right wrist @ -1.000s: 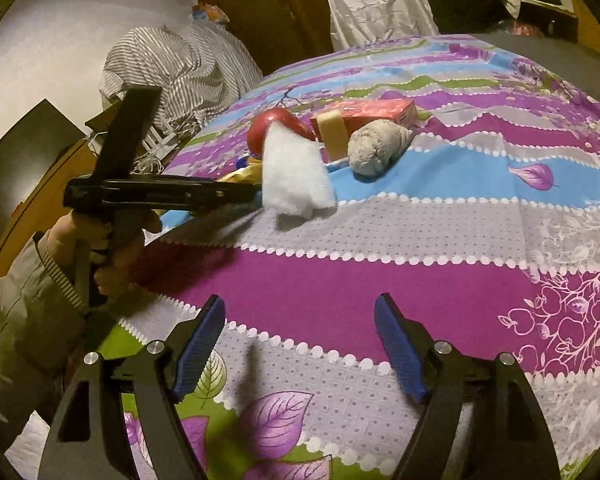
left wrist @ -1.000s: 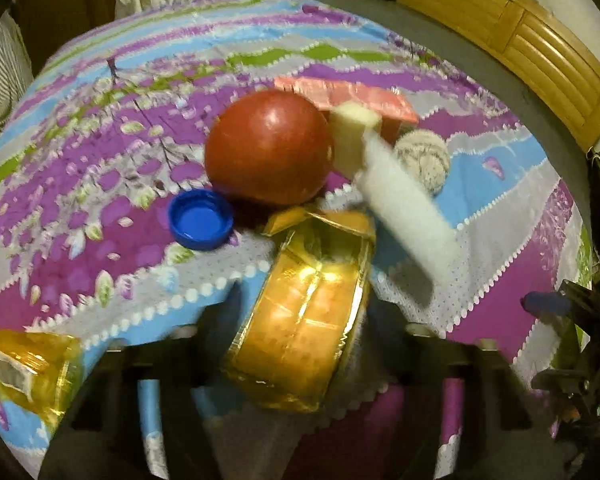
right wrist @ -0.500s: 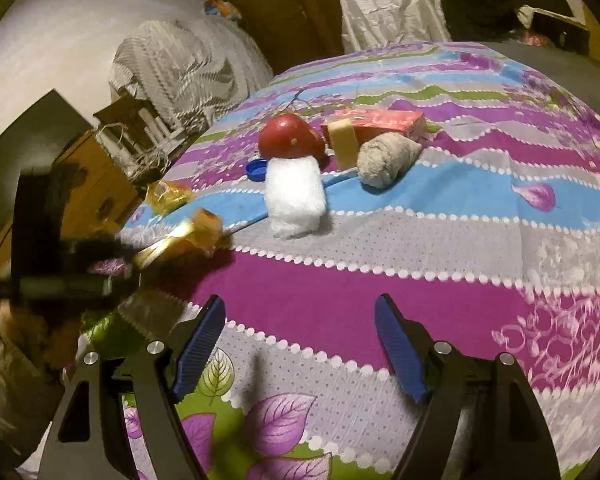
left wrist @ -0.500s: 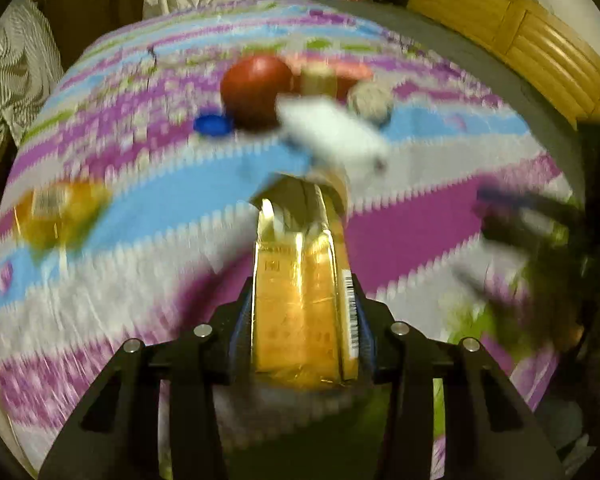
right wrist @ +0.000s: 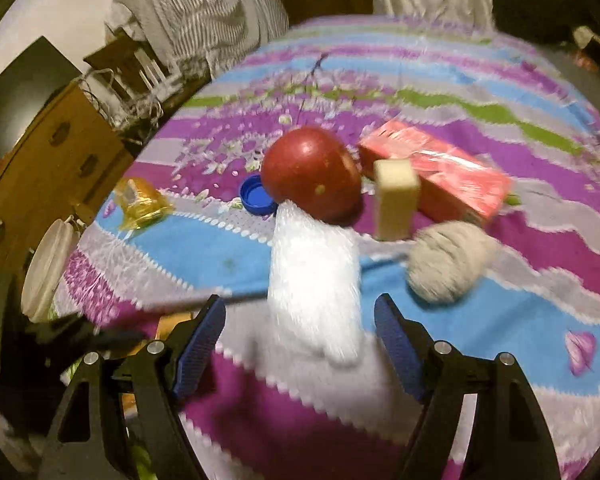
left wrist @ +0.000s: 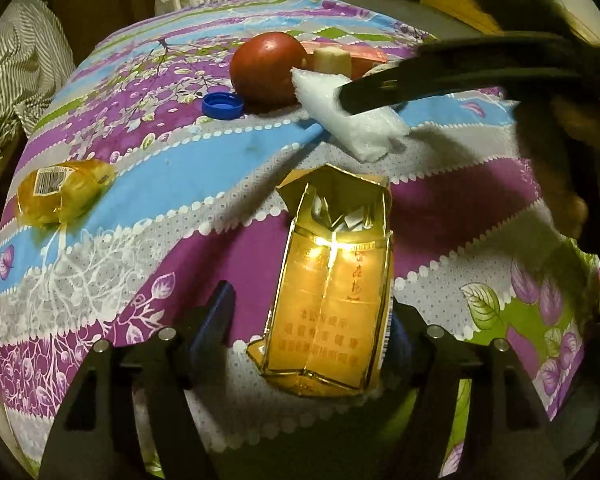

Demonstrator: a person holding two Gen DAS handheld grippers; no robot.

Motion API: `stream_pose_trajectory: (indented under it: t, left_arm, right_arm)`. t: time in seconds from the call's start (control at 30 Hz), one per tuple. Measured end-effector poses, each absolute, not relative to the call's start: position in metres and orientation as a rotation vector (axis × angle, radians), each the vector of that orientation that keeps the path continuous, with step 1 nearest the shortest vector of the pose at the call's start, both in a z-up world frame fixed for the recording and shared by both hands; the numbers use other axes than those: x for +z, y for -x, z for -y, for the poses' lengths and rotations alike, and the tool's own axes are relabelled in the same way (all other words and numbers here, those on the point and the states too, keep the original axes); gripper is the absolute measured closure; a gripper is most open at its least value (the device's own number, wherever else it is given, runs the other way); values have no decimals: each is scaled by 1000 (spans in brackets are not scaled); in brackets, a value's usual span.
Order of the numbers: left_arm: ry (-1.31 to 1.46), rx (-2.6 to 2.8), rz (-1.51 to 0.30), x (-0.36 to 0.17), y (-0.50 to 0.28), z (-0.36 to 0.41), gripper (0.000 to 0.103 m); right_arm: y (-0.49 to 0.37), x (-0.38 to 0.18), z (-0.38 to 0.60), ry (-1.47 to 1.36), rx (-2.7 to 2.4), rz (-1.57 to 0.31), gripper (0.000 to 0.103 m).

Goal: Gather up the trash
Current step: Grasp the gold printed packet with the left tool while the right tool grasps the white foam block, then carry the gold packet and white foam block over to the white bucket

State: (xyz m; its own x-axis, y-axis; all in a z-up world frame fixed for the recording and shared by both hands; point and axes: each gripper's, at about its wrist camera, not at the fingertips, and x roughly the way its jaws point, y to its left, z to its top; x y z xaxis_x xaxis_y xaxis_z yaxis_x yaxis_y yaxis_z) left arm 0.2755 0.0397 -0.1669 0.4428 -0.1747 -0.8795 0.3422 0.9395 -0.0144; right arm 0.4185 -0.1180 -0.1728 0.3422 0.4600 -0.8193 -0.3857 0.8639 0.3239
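My left gripper (left wrist: 312, 320) is open, its jaws wide apart; the gold cigarette pack (left wrist: 332, 280) sits between them, leaning against the right finger. A white foam wrap (left wrist: 348, 120) lies ahead on the purple-striped cloth. My right gripper (right wrist: 300, 328) is open with the foam wrap (right wrist: 316, 280) between its blue pads (right wrist: 198, 340), not touching. It shows in the left wrist view (left wrist: 460, 72) as a dark bar over the wrap. A yellow crumpled wrapper (left wrist: 60, 192) lies far left and a blue bottle cap (left wrist: 222, 106) near the red apple (left wrist: 270, 68).
Behind the wrap stand the apple (right wrist: 312, 172), a cream block (right wrist: 394, 198), a red carton (right wrist: 440, 176) and a grey yarn ball (right wrist: 448, 266). The yellow wrapper (right wrist: 140, 200) and blue cap (right wrist: 256, 194) lie left. A white lidded tub (right wrist: 46, 268) and wooden drawers sit off the cloth's left edge.
My left gripper carried the gold pack back toward the near edge and opened its jaws. My right gripper moved forward until it straddles the white foam wrap.
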Motion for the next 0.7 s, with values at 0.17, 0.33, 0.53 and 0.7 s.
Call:
stream_pose_trajectory:
  t: [0.17,0.33,0.53,0.7]
  left_arm:
    - [-171,-311,-1067,-165,-282,-37,36]
    - [-162,-324,-1066,-166,-281,-32,51]
    - [-132,-273,-1017,-160,-264,-33,57]
    - [-106,-223,-908,-136,-233,-35,59]
  right_arm:
    - [-432,-197,109,-45,497,-1139,51]
    - [-417,-195,113,-35,486,-1087,51]
    - [-372,-154,136,-66,460,-910,51]
    - [-310,-120,170,-74,399,-747,51]
